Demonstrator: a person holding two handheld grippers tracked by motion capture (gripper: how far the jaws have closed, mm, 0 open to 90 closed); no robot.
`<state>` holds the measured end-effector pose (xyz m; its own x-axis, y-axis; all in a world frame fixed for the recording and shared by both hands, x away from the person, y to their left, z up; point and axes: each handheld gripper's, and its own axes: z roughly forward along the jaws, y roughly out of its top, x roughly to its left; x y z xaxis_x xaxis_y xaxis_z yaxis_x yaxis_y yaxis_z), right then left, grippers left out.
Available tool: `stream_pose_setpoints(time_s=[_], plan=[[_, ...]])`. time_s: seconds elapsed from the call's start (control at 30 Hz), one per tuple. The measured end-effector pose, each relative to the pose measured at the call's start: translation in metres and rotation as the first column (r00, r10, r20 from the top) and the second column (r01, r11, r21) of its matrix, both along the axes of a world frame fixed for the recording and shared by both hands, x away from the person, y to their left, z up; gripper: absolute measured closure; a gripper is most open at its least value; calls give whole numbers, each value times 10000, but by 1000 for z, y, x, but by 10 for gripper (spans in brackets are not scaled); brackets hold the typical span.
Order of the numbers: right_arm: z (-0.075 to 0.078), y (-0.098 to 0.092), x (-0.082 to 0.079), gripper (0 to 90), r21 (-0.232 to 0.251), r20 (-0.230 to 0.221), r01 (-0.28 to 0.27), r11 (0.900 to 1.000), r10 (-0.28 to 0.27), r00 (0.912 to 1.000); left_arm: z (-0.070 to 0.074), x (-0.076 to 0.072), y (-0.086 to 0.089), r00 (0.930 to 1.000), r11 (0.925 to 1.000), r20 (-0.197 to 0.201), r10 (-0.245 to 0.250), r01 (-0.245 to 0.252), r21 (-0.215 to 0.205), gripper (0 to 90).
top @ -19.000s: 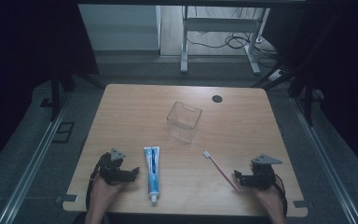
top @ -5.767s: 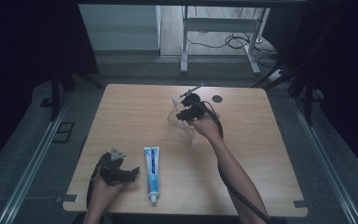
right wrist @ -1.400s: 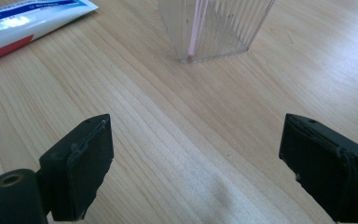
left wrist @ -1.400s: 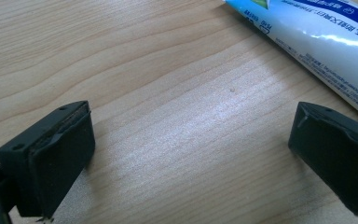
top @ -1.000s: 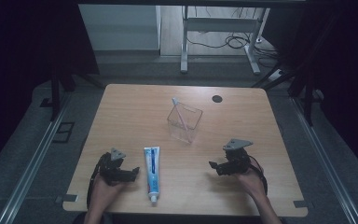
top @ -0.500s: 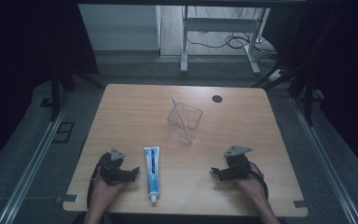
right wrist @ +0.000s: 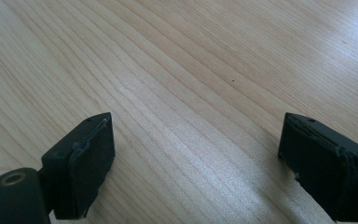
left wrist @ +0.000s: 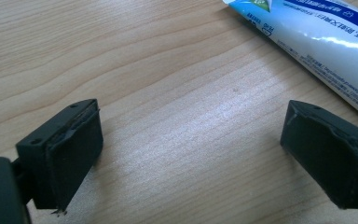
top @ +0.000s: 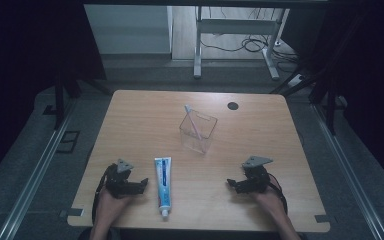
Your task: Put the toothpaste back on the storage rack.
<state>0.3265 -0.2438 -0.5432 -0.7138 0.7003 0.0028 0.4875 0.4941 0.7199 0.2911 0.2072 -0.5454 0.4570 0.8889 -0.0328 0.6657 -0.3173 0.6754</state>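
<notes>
A light wooden bench stands on grey carpeted floor in a dim room. Beyond the bench, a white metal frame stands on paler wooden flooring, black cables coiled beside it. Dark curtains hang at either side of the bench.

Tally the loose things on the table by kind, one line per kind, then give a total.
Toothpaste tube: 1
Toothbrush: 1, standing tilted in the container
Clear container: 1
Total: 3
</notes>
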Motion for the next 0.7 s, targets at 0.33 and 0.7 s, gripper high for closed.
stream_pose_setpoints(time_s=[0.33, 0.7], plan=[[0, 0, -1, 104, 7, 1, 115, 9999, -115, 9999, 4, 1, 1, 9998, 9996, -213, -60, 55, -266, 133], [0, 0, -2, 104, 7, -10, 163, 9999, -163, 9999, 19, 0, -1, 9997, 9985, -181, -139, 130, -529, 139]])
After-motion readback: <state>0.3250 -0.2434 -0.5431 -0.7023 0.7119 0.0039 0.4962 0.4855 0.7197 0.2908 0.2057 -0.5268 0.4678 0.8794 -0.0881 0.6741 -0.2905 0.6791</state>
